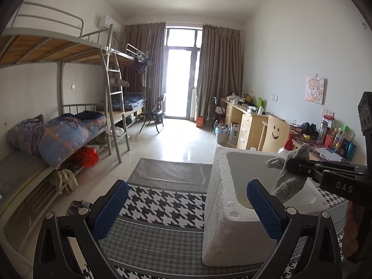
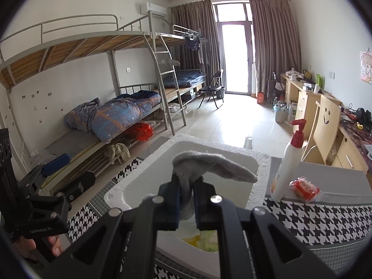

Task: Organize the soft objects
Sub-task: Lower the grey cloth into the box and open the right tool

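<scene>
Black gripper frames, silver screws, blue ribbed fingers [image 1: 111, 208], white "DAS" lettering

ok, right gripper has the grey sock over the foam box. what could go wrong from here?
1. The grey sock is pinched at one bunched spot by the right gripper; its loose end reaches toward the foam box rim and may drape over it on release.
2. The pump bottle stands close beside the box; a sideways swing could topple it.
</scene>
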A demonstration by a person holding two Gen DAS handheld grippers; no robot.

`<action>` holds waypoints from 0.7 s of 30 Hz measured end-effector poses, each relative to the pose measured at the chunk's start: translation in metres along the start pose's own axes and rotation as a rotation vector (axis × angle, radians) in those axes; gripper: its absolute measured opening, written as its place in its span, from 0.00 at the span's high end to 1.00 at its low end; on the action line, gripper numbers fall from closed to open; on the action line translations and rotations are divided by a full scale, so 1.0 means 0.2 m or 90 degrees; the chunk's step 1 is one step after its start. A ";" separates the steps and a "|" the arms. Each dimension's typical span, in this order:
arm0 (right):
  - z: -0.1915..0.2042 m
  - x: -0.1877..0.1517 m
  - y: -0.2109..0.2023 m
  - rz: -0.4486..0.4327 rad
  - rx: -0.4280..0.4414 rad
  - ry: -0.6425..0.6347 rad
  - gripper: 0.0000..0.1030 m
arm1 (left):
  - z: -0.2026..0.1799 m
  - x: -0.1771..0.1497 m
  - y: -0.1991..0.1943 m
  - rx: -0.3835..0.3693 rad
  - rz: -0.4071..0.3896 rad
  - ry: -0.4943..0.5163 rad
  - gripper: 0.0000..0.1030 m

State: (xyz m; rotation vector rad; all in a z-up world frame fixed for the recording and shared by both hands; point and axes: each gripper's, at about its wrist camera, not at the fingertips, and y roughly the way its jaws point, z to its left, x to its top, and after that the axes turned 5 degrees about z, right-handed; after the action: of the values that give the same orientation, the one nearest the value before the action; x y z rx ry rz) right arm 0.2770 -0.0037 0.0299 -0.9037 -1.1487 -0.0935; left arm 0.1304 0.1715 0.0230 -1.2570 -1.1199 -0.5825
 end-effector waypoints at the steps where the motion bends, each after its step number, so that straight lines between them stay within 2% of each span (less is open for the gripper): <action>1: 0.00 0.00 0.01 0.003 0.003 0.001 0.88 | 0.00 0.00 0.00 0.000 0.000 0.000 0.01; 4: 0.01 0.00 0.02 0.013 0.008 0.001 0.88 | 0.00 0.00 0.00 -0.004 -0.003 -0.003 0.01; 6: 0.02 0.00 0.04 0.023 0.006 -0.003 0.84 | 0.00 0.00 0.00 -0.006 -0.006 -0.004 0.01; 9: 0.02 -0.01 0.05 0.035 0.008 -0.009 0.62 | 0.00 -0.01 -0.01 -0.009 -0.007 -0.004 0.01; 11: 0.03 -0.02 0.05 0.035 0.009 -0.009 0.41 | 0.00 -0.01 0.00 -0.008 -0.005 -0.005 0.01; 21: 0.05 -0.03 0.06 0.085 0.017 -0.034 0.39 | 0.01 -0.01 -0.01 -0.009 -0.006 -0.011 0.01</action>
State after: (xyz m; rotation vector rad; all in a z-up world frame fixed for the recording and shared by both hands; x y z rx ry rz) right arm 0.2728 0.0086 0.0202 -0.9618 -1.1335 0.0546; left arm 0.1276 0.1734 0.0226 -1.2727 -1.1384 -0.5883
